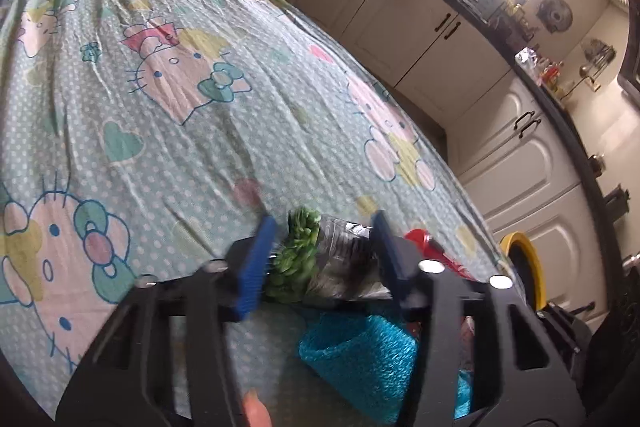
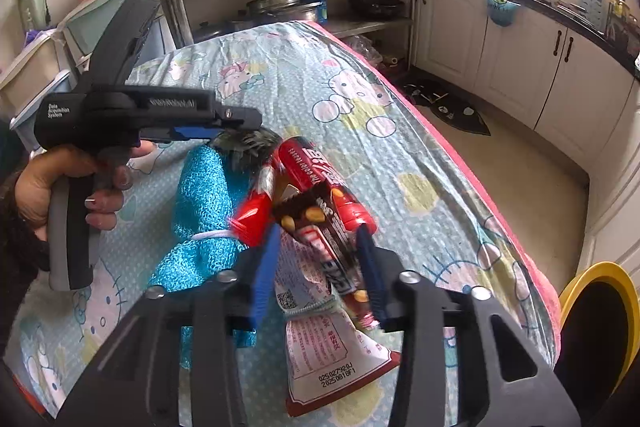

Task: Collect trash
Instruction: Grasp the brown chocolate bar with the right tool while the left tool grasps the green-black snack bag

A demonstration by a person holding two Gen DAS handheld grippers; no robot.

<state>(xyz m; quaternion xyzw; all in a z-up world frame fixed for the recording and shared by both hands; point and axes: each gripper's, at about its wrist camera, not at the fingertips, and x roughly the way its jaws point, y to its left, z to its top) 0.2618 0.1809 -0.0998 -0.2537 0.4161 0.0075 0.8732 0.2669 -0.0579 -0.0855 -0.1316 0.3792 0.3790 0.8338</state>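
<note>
Lying btwn right hand-held gripper (image 2: 318, 267) fingers: snack wrapper (image 2: 320, 227).

red snack wrappers (image 2: 320, 227) & green-topped clear wrapper (image 1: 320, 259), piled on tablecloth.

The tablecloth (image 1: 180, 115) is pale teal with small white dots, printed with pink cartoon cats, teal bows and yellow and pink hearts; its far-right edge (image 2: 460, 155) is red. Both grippers have black frames and blue fingers (image 1: 256, 263). Near them lie a bright turquoise mesh cloth (image 2: 204, 195), a green leafy sprig (image 1: 296, 255), a red wrapper (image 2: 316, 171) with white lettering and a dark brown snack wrapper (image 2: 320, 227). A yellow-rimmed black bin (image 2: 600, 315) stands right.
</note>
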